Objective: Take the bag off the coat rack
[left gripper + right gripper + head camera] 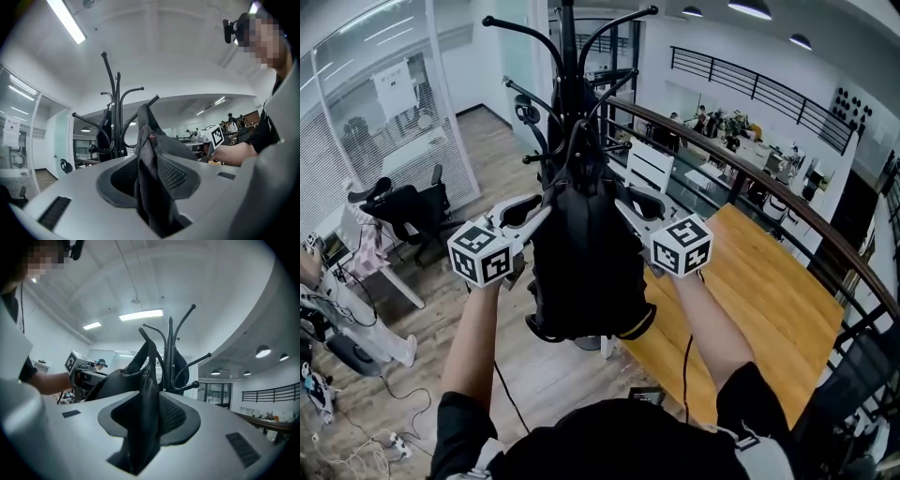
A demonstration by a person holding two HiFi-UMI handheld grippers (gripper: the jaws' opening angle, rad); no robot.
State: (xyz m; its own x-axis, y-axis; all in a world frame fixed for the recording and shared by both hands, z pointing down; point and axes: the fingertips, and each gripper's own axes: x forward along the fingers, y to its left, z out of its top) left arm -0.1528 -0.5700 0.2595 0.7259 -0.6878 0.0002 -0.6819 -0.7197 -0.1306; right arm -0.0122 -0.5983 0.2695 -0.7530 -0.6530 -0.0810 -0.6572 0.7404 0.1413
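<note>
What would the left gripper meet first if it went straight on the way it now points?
The bag: its black fabric already stands between the left gripper's jaws, so it would push further into the bag. The coat rack stands beyond, slightly left of that line; how far is unclear.

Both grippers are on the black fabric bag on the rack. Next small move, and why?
Probably lift both together. The left gripper and right gripper each pinch the black fabric bag, which hangs from the black metal coat rack; raising it should unhook it.
</note>
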